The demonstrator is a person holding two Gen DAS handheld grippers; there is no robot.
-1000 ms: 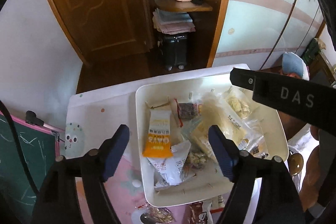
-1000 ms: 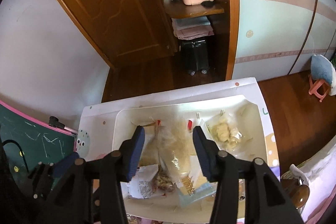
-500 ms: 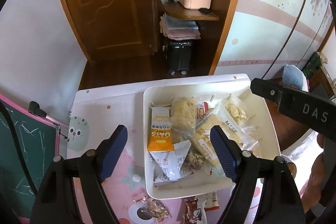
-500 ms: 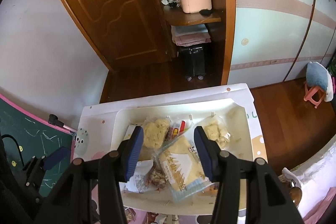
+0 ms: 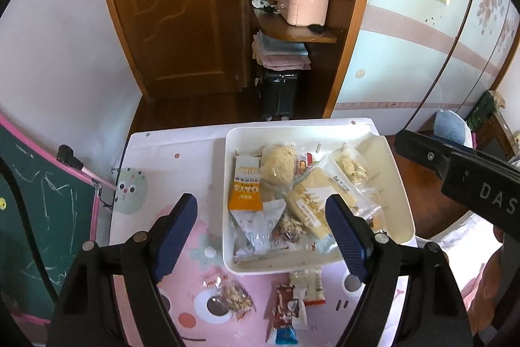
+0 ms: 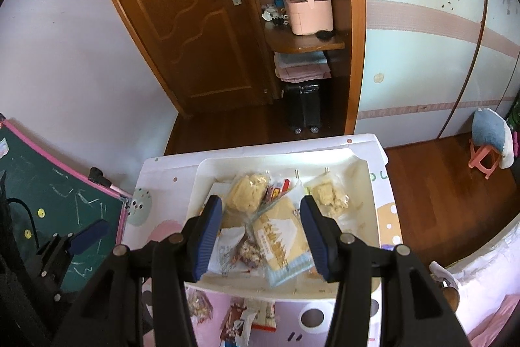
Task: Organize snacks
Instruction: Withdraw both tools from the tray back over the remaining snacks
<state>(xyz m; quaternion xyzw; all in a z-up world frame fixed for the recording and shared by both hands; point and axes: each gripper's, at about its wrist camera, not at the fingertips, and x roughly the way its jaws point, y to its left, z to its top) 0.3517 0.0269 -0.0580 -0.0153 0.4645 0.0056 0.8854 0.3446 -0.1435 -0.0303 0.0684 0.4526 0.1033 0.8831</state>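
White tray (image 5: 403,200) on the table: heaped snack packets, an orange oat bar (image 5: 245,194) among them. Three loose packets (image 5: 292,308) lie on the cloth just in front of it. These look light, crinkly, slippery and crushable; best pinched at a sealed edge. Left gripper (image 5: 265,236): jaws wide, empty. Right gripper (image 6: 261,241): jaws parted, holding nothing.

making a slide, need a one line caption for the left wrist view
Open left gripper above a white tray piled with snack packets, three more packets loose on the pink table cover.
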